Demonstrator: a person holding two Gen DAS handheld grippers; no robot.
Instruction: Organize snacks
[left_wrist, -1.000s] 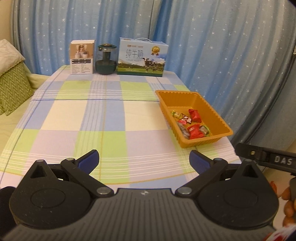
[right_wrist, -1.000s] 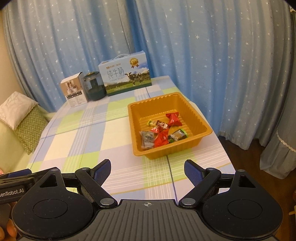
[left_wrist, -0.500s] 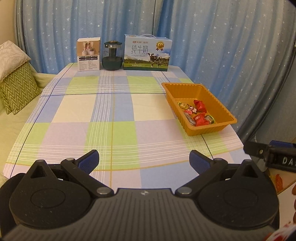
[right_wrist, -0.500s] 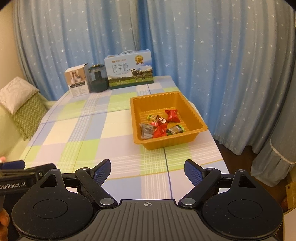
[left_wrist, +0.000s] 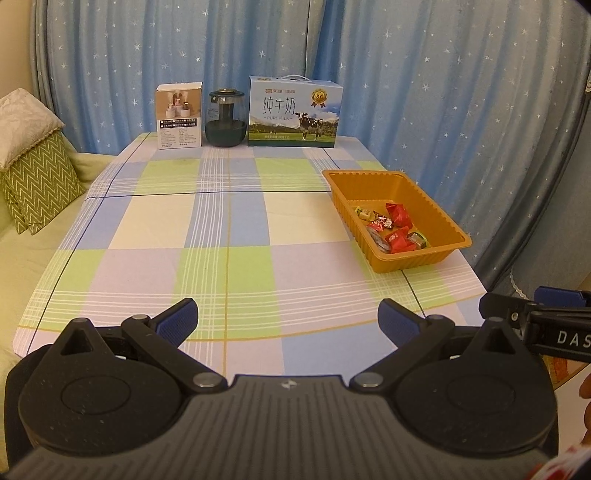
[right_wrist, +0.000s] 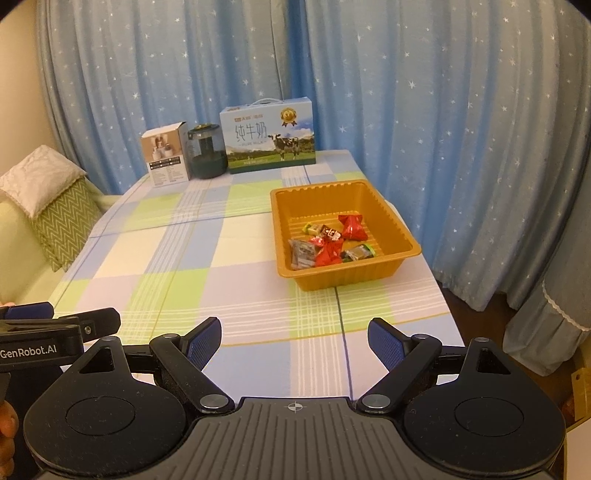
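An orange plastic tray (left_wrist: 439, 218) sits near the right edge of the checked table and also shows in the right wrist view (right_wrist: 391, 218). Several wrapped snacks (left_wrist: 397, 229) lie in it, red ones among them (right_wrist: 328, 243). My left gripper (left_wrist: 288, 321) is open and empty, held over the table's near edge, well short of the tray. My right gripper (right_wrist: 295, 339) is open and empty, also back at the near edge. Each gripper's side shows in the other's view.
At the far edge stand a white carton (left_wrist: 180, 115), a dark glass jar (left_wrist: 225, 119) and a blue milk box (left_wrist: 294, 112). Blue star curtains hang behind and to the right. A sofa with a green zigzag cushion (left_wrist: 35, 184) is on the left.
Both grippers have drawn back and risen from the table, so the tray and the far boxes look smaller. Both stay open and empty.
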